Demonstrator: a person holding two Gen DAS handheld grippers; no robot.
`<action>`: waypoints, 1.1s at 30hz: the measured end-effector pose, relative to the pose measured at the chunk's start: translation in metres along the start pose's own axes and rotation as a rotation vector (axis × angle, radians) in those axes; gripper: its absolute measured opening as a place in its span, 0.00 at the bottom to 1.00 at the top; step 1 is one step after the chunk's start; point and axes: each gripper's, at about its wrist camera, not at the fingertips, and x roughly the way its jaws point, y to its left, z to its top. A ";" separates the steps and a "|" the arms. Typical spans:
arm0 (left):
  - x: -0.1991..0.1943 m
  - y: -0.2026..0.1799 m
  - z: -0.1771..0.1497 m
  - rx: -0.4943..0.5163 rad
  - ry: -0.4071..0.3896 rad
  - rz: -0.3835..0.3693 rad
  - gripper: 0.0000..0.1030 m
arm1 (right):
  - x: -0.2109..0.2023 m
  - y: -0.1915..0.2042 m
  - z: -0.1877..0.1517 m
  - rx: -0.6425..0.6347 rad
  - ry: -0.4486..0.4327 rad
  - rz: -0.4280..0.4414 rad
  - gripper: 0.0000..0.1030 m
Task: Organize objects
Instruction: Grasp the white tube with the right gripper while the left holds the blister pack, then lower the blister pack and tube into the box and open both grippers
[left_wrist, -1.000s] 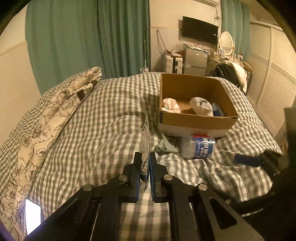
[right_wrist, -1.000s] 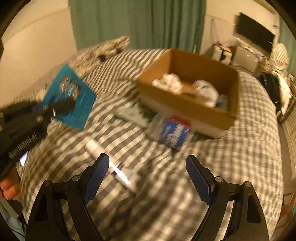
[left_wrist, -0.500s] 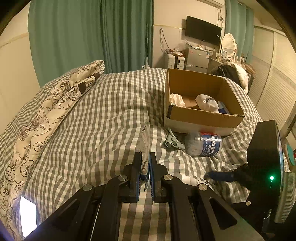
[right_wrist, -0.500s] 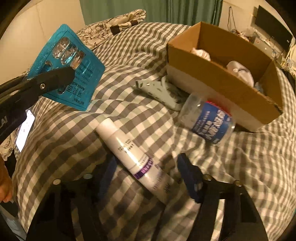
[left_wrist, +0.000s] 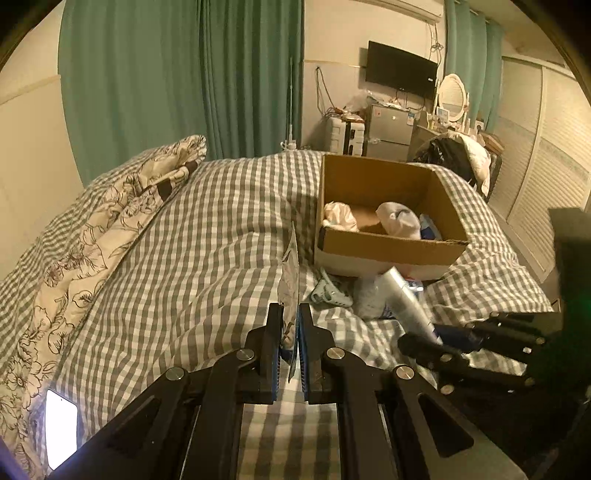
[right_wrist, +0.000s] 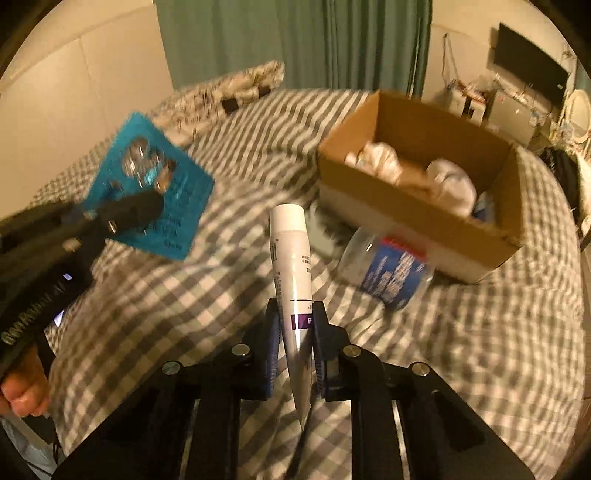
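Two grippers are at work over the checked bed cover (left_wrist: 207, 258), and each holds one thing. Nearest in the right wrist view, the right gripper (right_wrist: 295, 328) has its tongs pressed onto one white tube (right_wrist: 291, 266), pinching it at its lower, flattened end. The tube stands up from the tongs with its cap end away from the camera. It carries a purple band and some small print, too small to read. In the left wrist view the left gripper (left_wrist: 290, 328) has its tongs pressed together on one teal blister pack (left_wrist: 290, 273), seen edge-on there. From the right wrist view the same pack (right_wrist: 151, 188) shows its face, with several clear pill pockets and blurred writing that cannot be made out.

Beyond the tube, just in front of the cardboard box (right_wrist: 417, 218), one clear plastic bottle (right_wrist: 388, 269) lies on its side, touching or nearly touching the box's near wall. Its label is blue with a red strip, and the text is blurred. Left of the bottle, also close to the box front, lies one small pale clip-like item (left_wrist: 328, 291).

The single box is open-topped. Inside it are two white bundled things (left_wrist: 399, 221) and a bluish item at the right corner.

Far left of the box, at the bed's edge, one phone (left_wrist: 61, 428) lies with its screen lit.
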 end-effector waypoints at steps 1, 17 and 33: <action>-0.002 -0.002 0.001 0.002 -0.004 0.001 0.08 | -0.008 -0.001 0.001 0.002 -0.018 0.002 0.15; -0.014 -0.067 0.073 0.138 -0.120 -0.042 0.08 | -0.111 -0.047 0.050 0.023 -0.268 -0.087 0.15; 0.079 -0.102 0.160 0.183 -0.127 -0.063 0.08 | -0.098 -0.127 0.142 0.083 -0.352 -0.143 0.15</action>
